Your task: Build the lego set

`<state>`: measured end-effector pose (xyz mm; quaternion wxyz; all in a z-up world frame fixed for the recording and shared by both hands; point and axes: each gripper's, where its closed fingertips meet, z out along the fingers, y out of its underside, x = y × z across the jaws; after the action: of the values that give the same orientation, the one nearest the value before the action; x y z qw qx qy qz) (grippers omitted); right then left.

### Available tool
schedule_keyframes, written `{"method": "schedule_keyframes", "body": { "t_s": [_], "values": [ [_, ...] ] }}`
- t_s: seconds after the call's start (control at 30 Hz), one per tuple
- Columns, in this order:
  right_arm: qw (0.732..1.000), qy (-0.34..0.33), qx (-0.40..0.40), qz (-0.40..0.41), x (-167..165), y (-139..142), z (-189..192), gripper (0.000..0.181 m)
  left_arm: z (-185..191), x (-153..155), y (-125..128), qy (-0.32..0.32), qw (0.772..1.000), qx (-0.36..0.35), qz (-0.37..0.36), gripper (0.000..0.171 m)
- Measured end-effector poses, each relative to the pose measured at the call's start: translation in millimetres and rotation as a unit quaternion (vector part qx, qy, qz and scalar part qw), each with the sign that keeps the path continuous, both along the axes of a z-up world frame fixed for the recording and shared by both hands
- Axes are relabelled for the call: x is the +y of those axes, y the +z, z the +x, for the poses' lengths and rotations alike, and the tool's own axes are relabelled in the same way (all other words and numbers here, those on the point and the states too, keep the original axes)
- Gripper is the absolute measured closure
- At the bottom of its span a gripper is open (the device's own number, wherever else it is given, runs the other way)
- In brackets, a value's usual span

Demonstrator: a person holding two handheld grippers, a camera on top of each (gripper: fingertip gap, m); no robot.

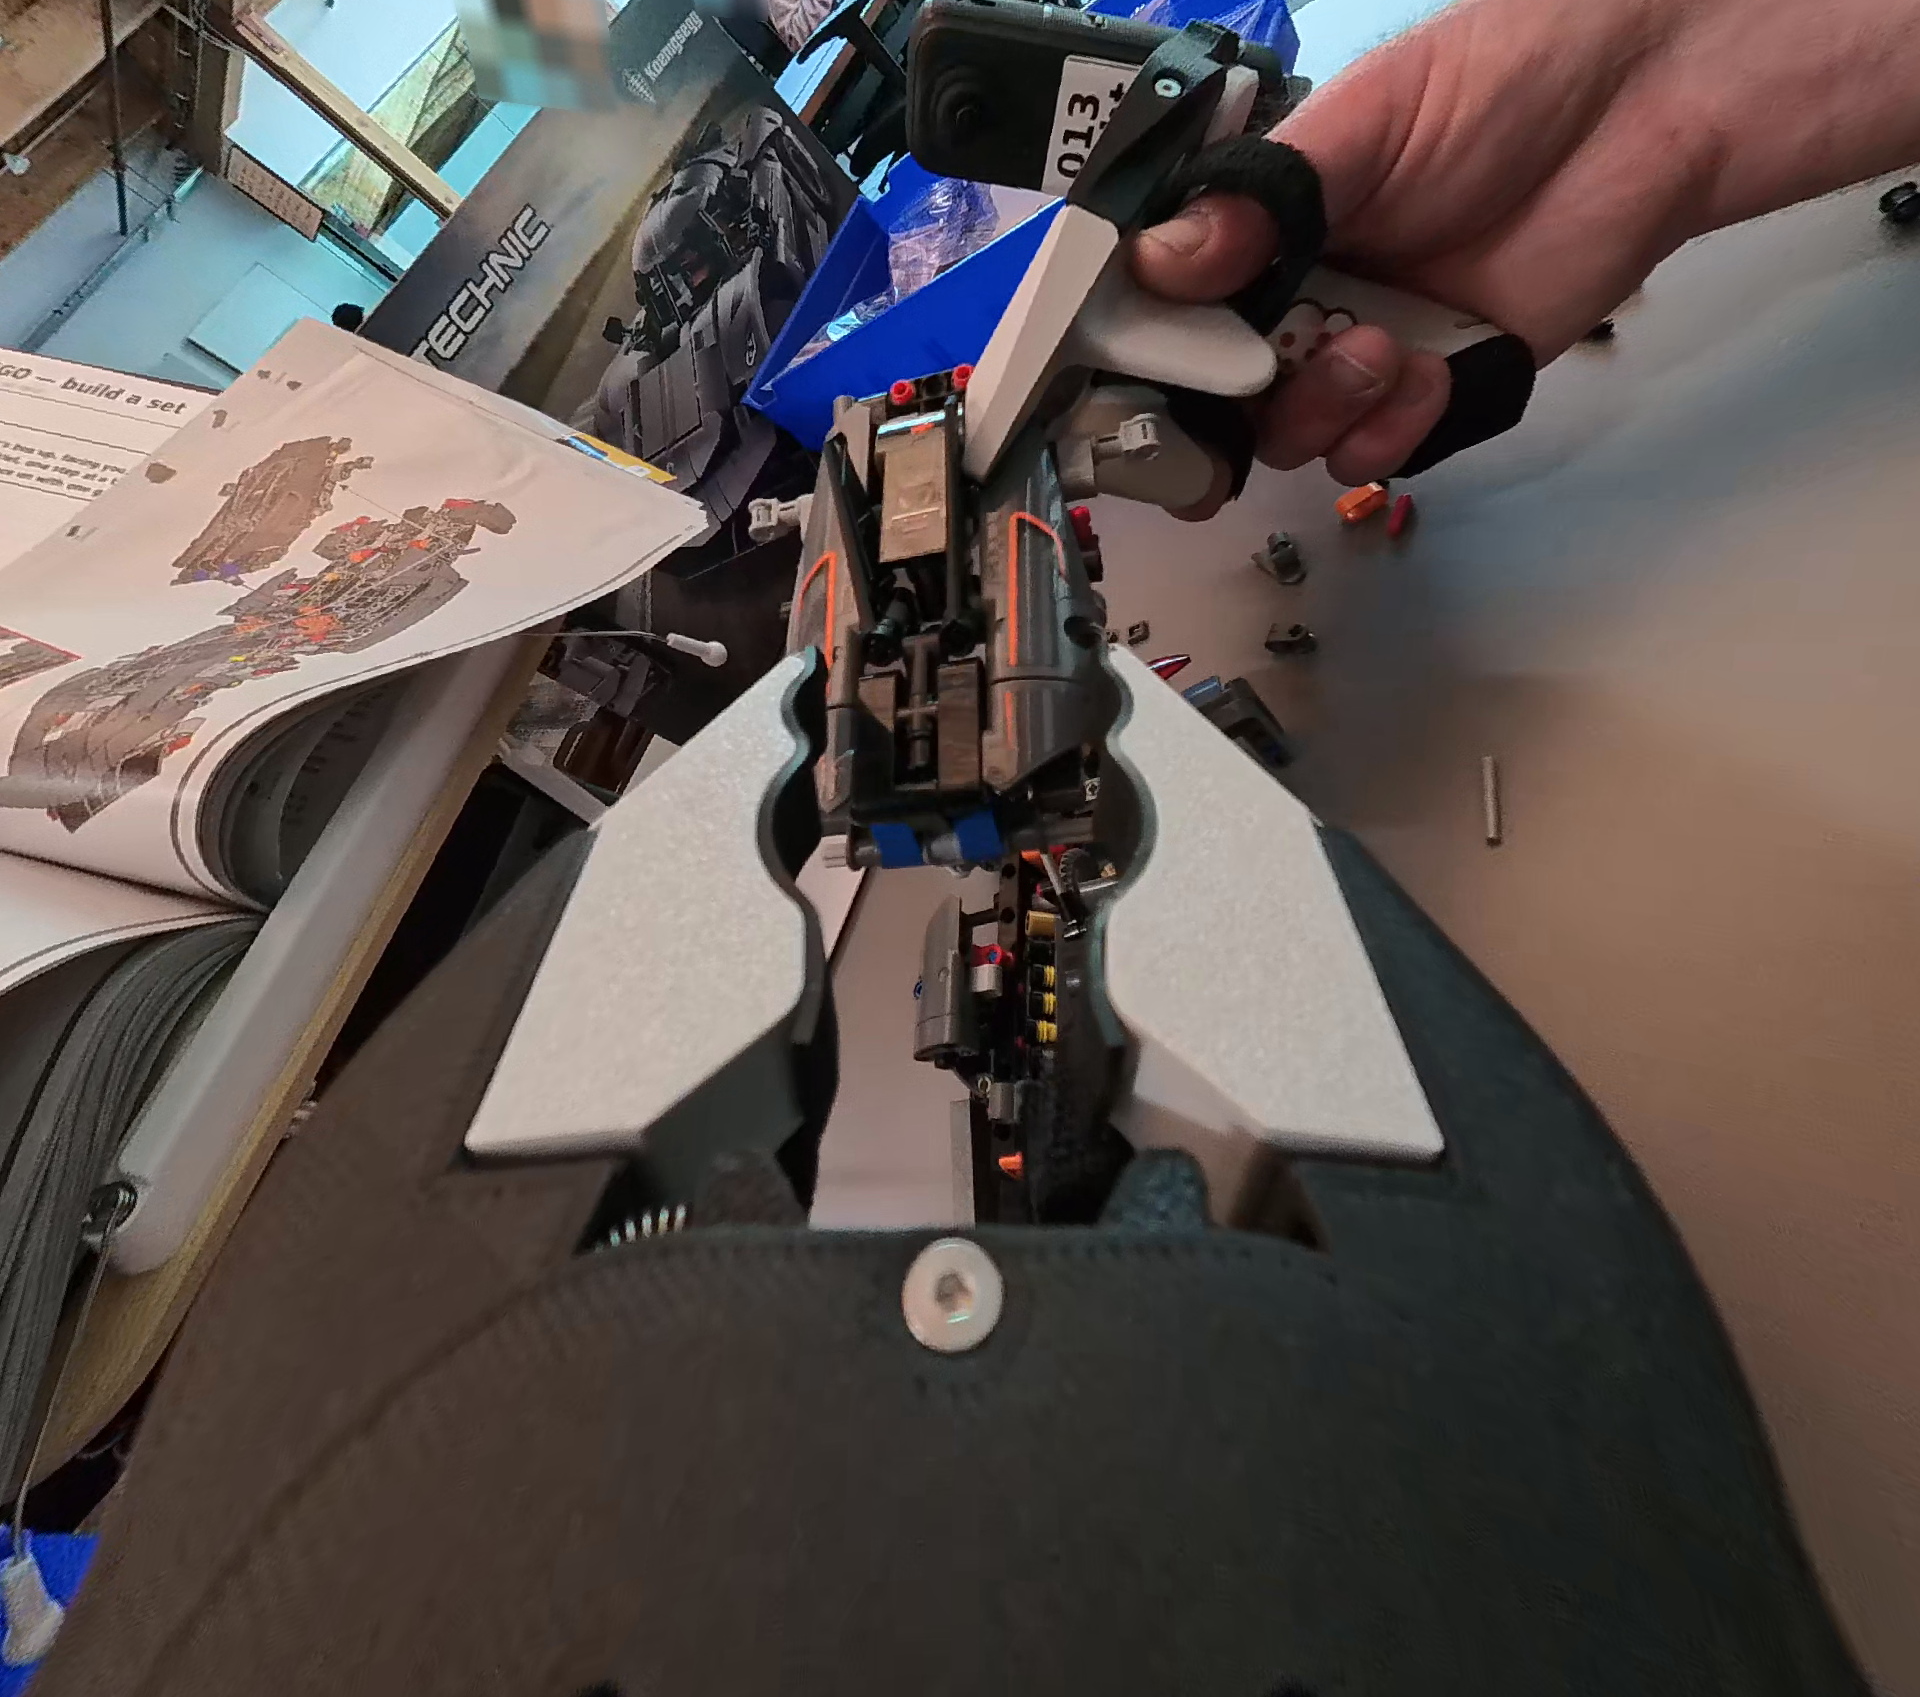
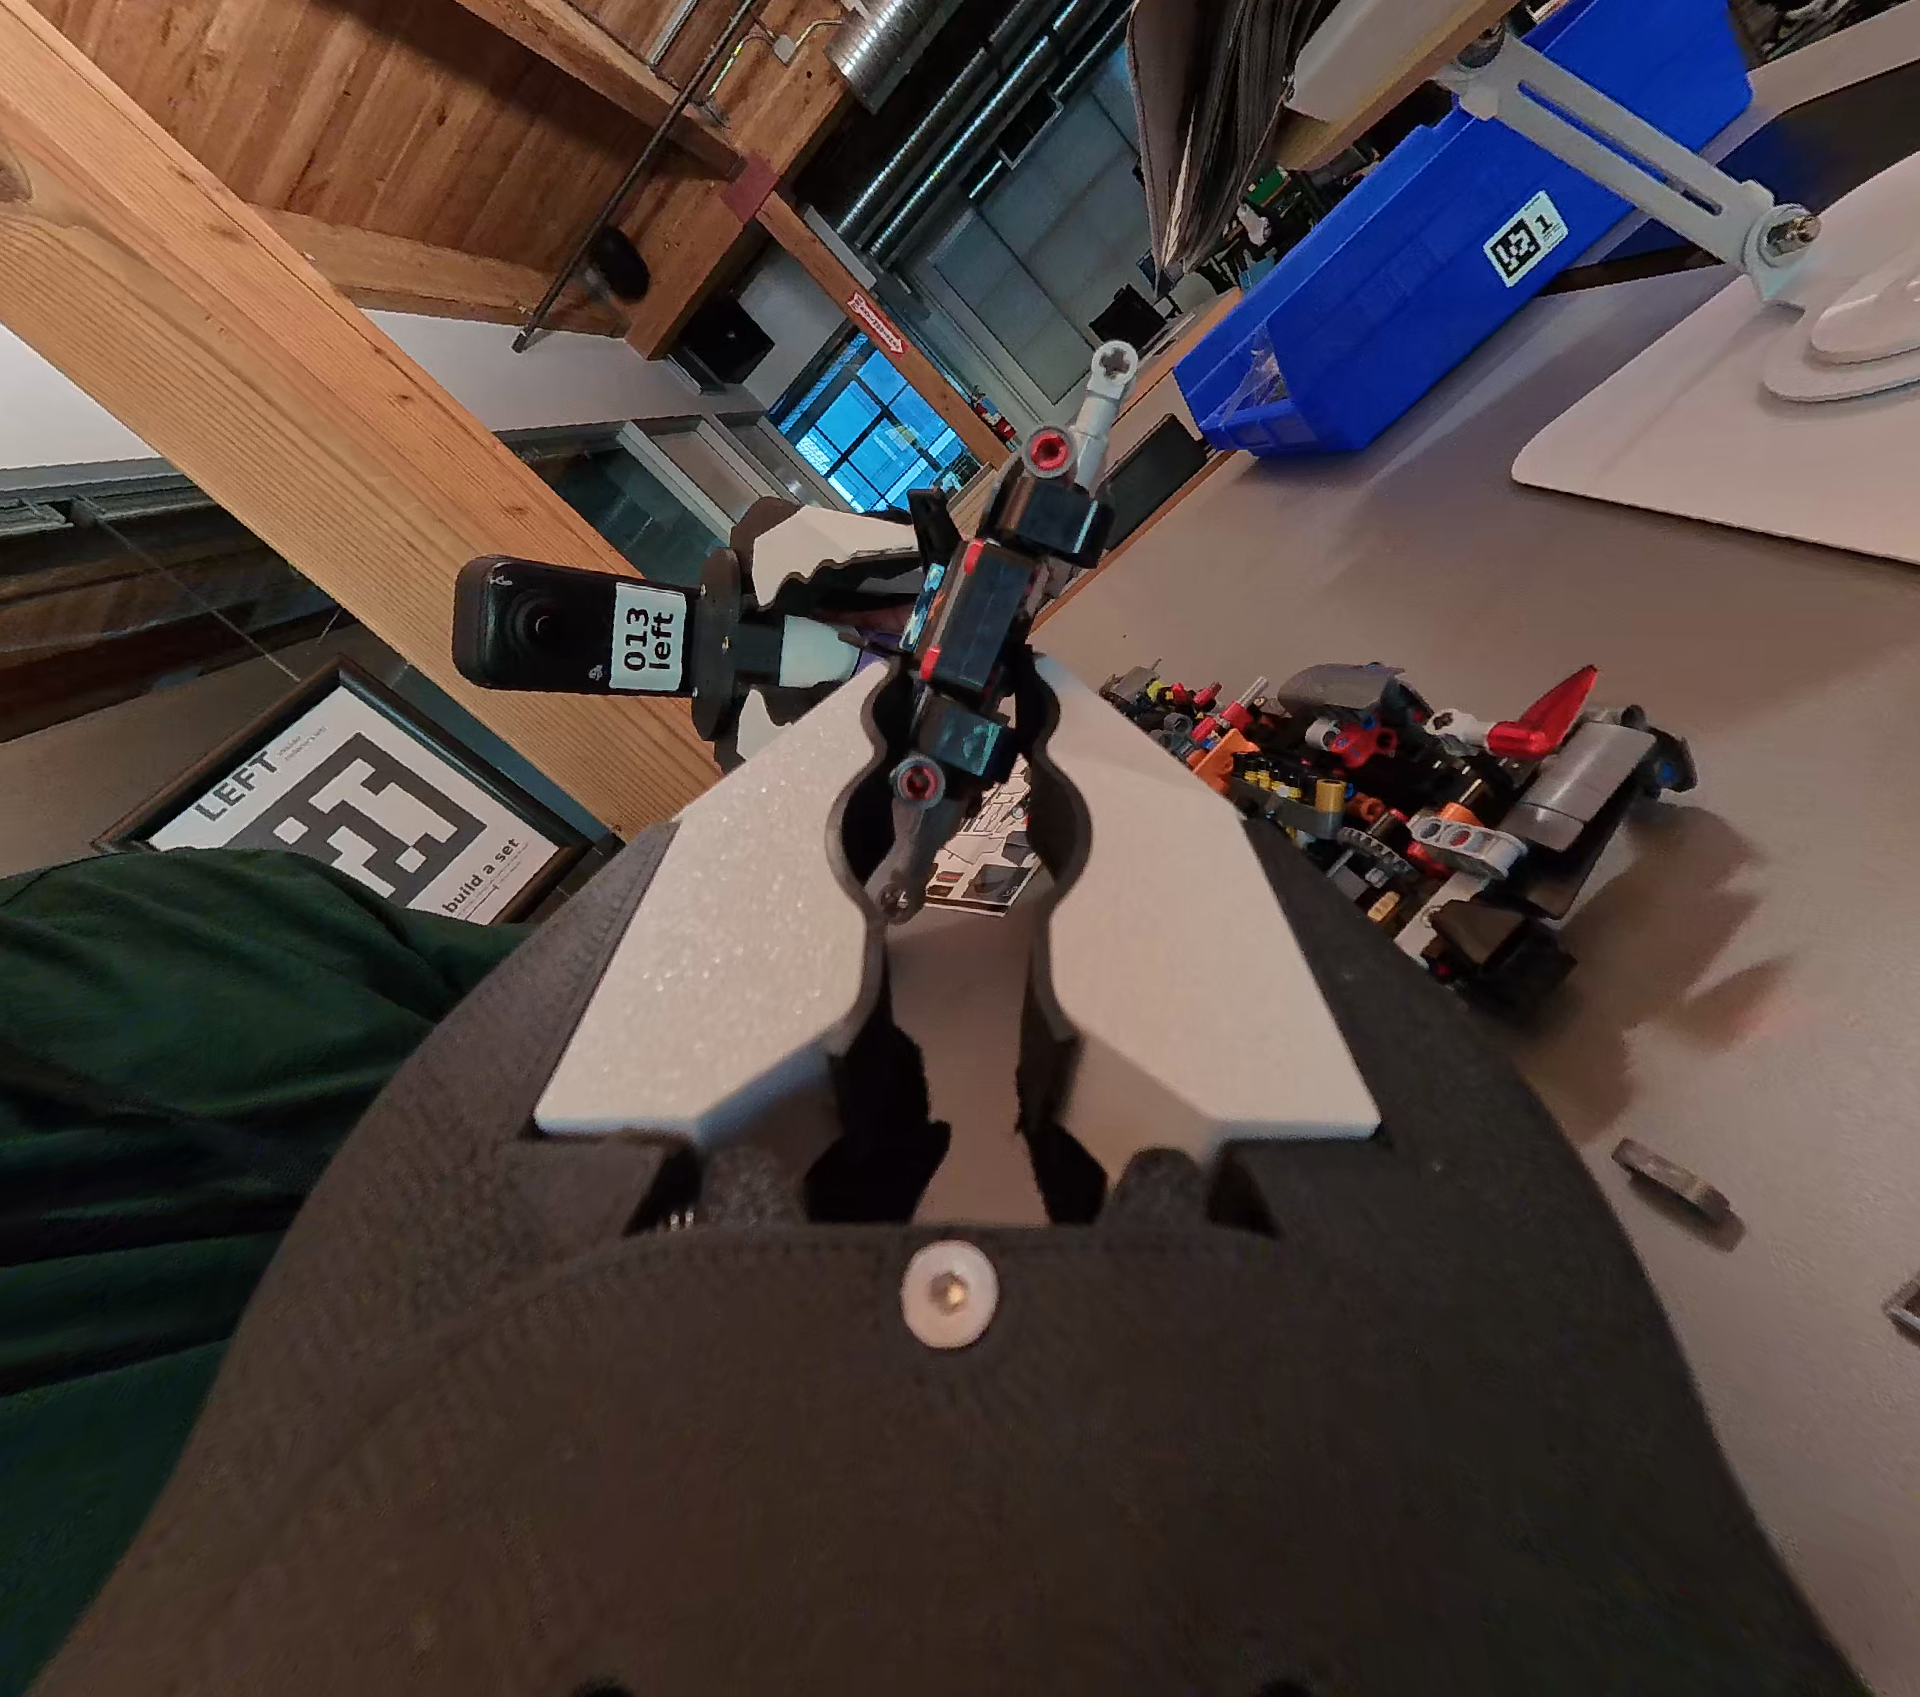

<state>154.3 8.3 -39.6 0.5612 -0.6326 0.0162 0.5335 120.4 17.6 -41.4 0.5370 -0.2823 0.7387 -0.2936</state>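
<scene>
Grey-black subassembly (image 1: 935, 671) is held aloft between both grippers — left gripper (image 1: 951, 712) clamped on its near end, right gripper (image 2: 956, 743) clenched on the far end. Long axis runs gripper to gripper; main build (image 2: 1455, 816) lies on the table (image 2: 1558, 608), right-hand side nearer.

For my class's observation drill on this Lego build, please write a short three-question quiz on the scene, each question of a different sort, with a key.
1. True or false: the instruction booklet lies open.
2. What do the left tongs grip? A) a loose axle B) the dark grey lego sub-assembly C) nothing
3. Fill in: the right tongs grip the same sub-assembly, while the bigger lego model lies on the ___.
Key: 1 true; 2 B; 3 table.
</scene>
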Motion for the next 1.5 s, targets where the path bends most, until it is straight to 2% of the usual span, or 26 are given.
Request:
{"method": "schedule_keyframes", "body": {
  "t_s": [0.53,0.77,0.97,1.17,1.5],
  "values": [
    [1.0,-0.012,-0.002,0.0,1,0,4,0.164,-5,3,8,-0.001,1.0,-0.009,-0.014,0.117],
    [0.999,-0.049,0.001,0.001,0,3,22,0.164,-35,40,11,0.048,0.997,0.047,-0.039,0.116],
    [0.999,-0.049,-0.003,-0.004,2,-1,20,0.164,-55,57,-21,0.063,0.987,0.128,-0.074,0.118],
    [0.998,-0.054,-0.001,-0.012,3,-5,24,0.164,-57,54,-65,0.055,0.972,0.214,-0.084,0.125],
    [0.999,-0.05,0.0,-0.015,4,-7,22,0.164,-51,52,-91,0.052,0.963,0.247,-0.092,0.134]
  ]
}}
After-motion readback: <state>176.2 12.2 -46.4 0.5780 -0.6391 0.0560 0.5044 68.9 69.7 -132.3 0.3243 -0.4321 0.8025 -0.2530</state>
